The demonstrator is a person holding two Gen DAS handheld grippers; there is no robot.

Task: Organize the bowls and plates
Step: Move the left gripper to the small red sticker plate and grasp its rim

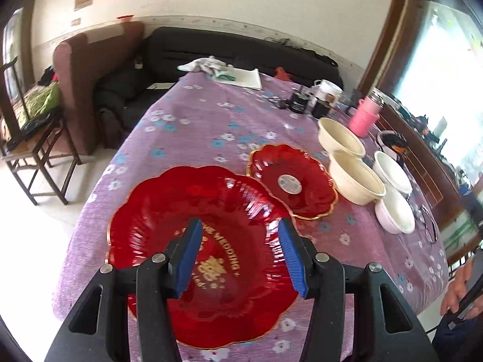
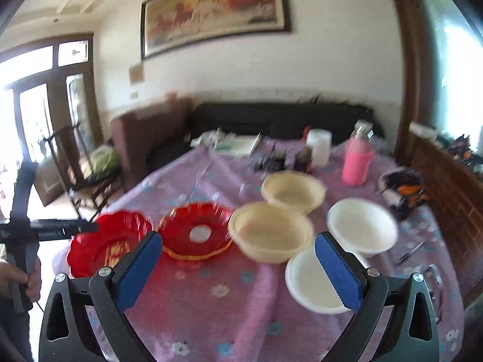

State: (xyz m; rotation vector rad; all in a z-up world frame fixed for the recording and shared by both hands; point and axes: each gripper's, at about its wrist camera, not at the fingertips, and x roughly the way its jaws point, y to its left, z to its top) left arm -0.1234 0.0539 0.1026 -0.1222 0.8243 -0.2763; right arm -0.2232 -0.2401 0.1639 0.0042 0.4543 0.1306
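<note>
Blue pads of the left gripper [image 1: 240,253] stand wide apart and hold nothing, hovering over the big red plate [image 1: 169,211], which lies flat at the near left end of the table [image 1: 196,114], right under that claw. Just beyond it to the right lies a smaller red plate [image 1: 305,196] with a round sticker in its middle; whether their rims touch or merely come close is unclear. The right gripper [image 2: 238,268] is also open and empty, held above the cloth with the nearest white bowl [image 2: 308,283] partly behind its right pad. So the plates fall to the left claw and the bowls to the right one, I judge; stacking would mean carrying the small plate leftward onto the big one. Counted: two red plates, two cream bowls [image 2: 268,229] and two white bowls side by side further right, six pieces in all. A pink flask [image 2: 356,163] stands behind them.
</note>
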